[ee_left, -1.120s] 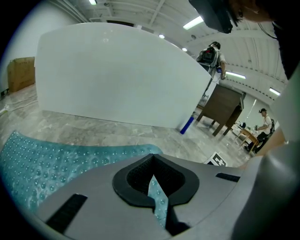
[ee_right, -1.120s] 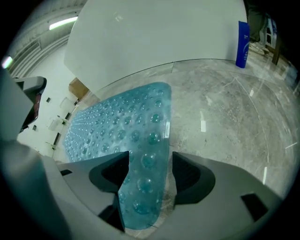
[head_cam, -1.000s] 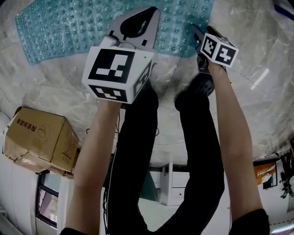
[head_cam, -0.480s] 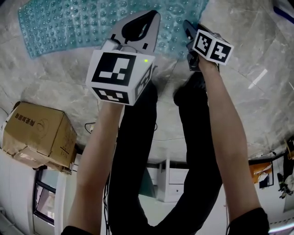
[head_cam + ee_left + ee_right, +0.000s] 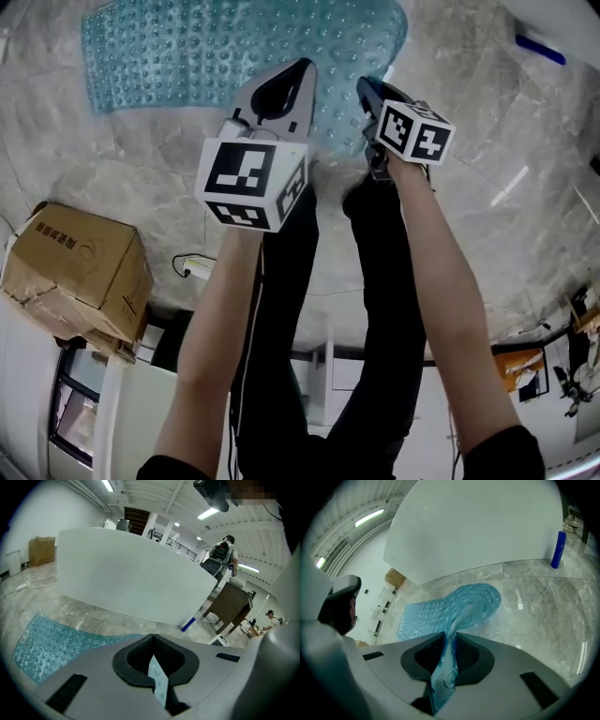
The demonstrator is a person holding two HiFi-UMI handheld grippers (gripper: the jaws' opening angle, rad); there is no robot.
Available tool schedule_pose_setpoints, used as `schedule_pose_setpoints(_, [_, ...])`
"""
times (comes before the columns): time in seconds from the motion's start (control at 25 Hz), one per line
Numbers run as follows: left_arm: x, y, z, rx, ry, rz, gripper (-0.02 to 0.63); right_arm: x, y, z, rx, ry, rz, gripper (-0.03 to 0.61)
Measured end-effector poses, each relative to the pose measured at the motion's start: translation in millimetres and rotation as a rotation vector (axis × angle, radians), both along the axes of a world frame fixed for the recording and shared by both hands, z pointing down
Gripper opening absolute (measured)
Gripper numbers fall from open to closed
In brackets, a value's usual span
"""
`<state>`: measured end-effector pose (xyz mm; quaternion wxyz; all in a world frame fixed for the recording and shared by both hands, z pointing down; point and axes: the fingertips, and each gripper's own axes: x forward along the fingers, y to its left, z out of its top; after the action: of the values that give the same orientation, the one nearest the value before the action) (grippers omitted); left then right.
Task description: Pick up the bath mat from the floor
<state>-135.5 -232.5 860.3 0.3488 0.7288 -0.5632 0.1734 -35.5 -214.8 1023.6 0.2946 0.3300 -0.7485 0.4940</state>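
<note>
Head view: the bath mat (image 5: 225, 52), a translucent teal sheet studded with bubbles, is lying mostly flat on the grey marble floor (image 5: 487, 122), while its near edge is being held at two neighbouring spots by the left gripper (image 5: 298, 70) and the right gripper (image 5: 366, 86). Each gripper is carrying its marker cube (image 5: 251, 183) above a bare forearm, and a cardboard box (image 5: 75, 272) is sitting on the floor well apart from the mat, on the person's left. Left gripper view: the left gripper (image 5: 153, 644) is clamping a thin, studded strip of the mat (image 5: 158, 681) between jaws that are pressing together on it, and the rest of the mat (image 5: 51, 641) is spreading over the floor at the left of the view. A blue bottle (image 5: 188, 624) is lying beside a large white curved body (image 5: 131, 573). Right gripper view: the right gripper (image 5: 449, 641) has just been closing its jaws, which are now gripping a folded edge of the mat (image 5: 443, 681). From that fold the mat (image 5: 454, 606) is rising off the floor in a twisted ridge, while its far part is resting flat.
</note>
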Motion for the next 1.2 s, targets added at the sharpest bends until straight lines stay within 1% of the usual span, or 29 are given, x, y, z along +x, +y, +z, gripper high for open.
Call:
schedule_pose_setpoints(0.12, [-5.4,0.7,-37.5,0.013,-0.002,-0.011,0.005,0.9,-1.7,-41.3,0.007,-0.008,0.001,0.057])
schedule_pose_setpoints(0.28, [-2.8,2.7,-87.8,0.024,0.006,-0.030,0.005,18.0,-1.4,-99.9,-0.001,0.000,0.018,0.052])
schedule_pose_setpoints(0.56, [12.5,13.4,-171.6,0.029,0.028,-0.066,0.005,35.4,1.3,-209.9,0.053,-0.002,-0.016,0.048])
schedule_pose_setpoints(0.68, [28.2,20.8,-207.1,0.028,0.040,-0.036,0.005,41.3,3.9,-250.7,0.058,0.000,0.000,0.044])
schedule_pose_setpoints(0.8, [43.6,24.9,-241.7,0.030,0.043,0.017,0.005,41.8,6.2,-293.7,0.068,-0.009,0.007,0.043])
schedule_pose_setpoints(0.92, [52.4,23.5,-280.3,0.051,0.037,0.059,0.005,41.9,7.6,-341.5,0.095,-0.022,-0.001,0.041])
schedule_pose_setpoints(1.12, [60.6,14.5,-341.9,0.088,0.055,0.062,0.005,52.4,8.0,-416.6,0.153,-0.013,-0.035,0.040])
schedule_pose_setpoints(1.2, [62.9,14.8,-370.6,0.098,0.052,0.069,0.005,51.0,13.5,-451.5,0.173,-0.021,-0.060,0.040])
